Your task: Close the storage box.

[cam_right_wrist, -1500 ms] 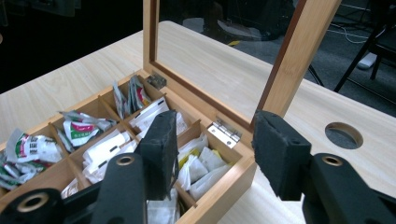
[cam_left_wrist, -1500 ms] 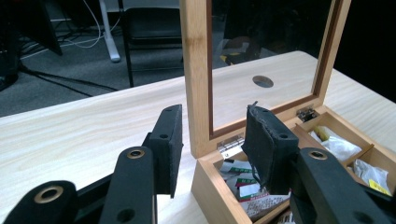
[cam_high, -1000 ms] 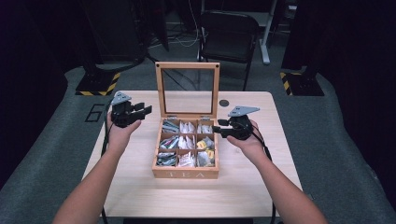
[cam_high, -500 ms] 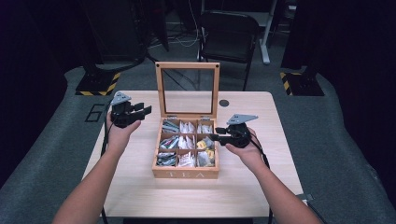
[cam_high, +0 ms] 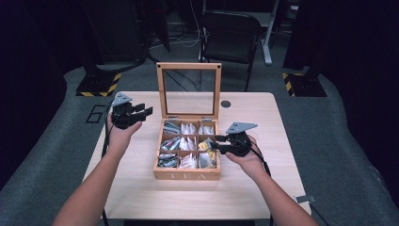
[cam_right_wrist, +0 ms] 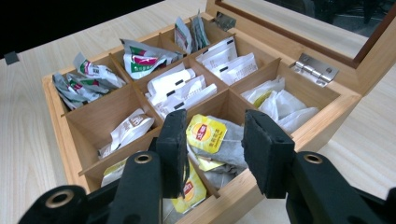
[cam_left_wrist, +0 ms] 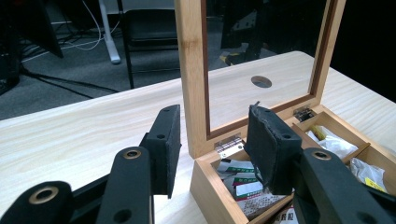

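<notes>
A wooden tea box (cam_high: 187, 175) sits mid-table, its glass lid (cam_high: 188, 90) standing upright. Several compartments hold tea bags. My left gripper (cam_high: 145, 112) hovers open just left of the lid; in the left gripper view its jaws (cam_left_wrist: 212, 116) straddle the lid's near post (cam_left_wrist: 192, 70) and the box's back corner without touching. My right gripper (cam_high: 214, 141) is open at the box's right side. In the right gripper view its jaws (cam_right_wrist: 215, 123) are over the compartment with yellow-labelled tea bags (cam_right_wrist: 206, 133), and nothing is pinched.
The light wood table (cam_high: 141, 188) has a round cable hole (cam_high: 226, 103) behind the box. A black chair (cam_high: 230, 33) stands beyond the far edge. Both forearms come in from the near edge. White and green-red sachets (cam_right_wrist: 144, 58) fill other compartments.
My right gripper has moved left and down toward the box's right-hand compartments, its jaws now over the yellow tea bags. The left gripper has stayed in place.
</notes>
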`<state>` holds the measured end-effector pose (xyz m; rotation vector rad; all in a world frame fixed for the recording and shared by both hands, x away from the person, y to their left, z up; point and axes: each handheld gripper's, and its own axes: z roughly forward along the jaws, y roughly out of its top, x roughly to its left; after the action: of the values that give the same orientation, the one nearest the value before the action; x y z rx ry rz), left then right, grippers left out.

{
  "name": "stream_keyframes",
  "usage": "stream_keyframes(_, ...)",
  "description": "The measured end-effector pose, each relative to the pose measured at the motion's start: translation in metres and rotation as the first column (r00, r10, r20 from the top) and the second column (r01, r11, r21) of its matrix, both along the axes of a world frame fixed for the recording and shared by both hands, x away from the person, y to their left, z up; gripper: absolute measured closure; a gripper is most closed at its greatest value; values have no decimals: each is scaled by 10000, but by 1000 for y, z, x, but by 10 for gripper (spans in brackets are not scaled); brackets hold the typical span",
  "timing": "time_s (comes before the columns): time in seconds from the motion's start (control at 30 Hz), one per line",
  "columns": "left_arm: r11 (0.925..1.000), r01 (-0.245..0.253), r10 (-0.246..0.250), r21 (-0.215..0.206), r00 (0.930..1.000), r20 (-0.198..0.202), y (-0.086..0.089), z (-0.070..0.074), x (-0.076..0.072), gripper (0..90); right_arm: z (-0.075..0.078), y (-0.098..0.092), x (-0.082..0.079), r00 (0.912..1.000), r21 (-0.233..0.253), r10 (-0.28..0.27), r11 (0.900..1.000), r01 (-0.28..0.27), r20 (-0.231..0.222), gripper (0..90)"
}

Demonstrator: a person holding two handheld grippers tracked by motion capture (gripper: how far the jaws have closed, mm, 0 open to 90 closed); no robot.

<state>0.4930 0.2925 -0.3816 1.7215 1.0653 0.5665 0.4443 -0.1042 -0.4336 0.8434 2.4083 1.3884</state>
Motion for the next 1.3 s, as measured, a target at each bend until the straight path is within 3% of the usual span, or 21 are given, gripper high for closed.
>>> stream_keyframes(0.33, 10000, -44, 44, -3, 10000, 38, 1, 1, -1, 550, -8, 0, -6, 9999, -46, 25, 10000, -26, -98, 596)
stream_keyframes(0.67, 10000, -15, 14, 37, 10000, 32, 2, 2, -2, 551, -18, 3, -12, 9984, 249, 392, 9990, -382, -411, 613)
stream_keyframes(0.83, 10000, -74, 74, -6, 9999, 88, 4, 3, -2, 550, -28, 9, -11, 9965, 66, 510, 9987, -507, -670, 601)
stream_keyframes(1.3, 9999, -153, 152, 64, 9998, 111, 6, 4, -5, 551, -34, 24, -10, 9907, 48, 993, 9950, -993, -927, 606)
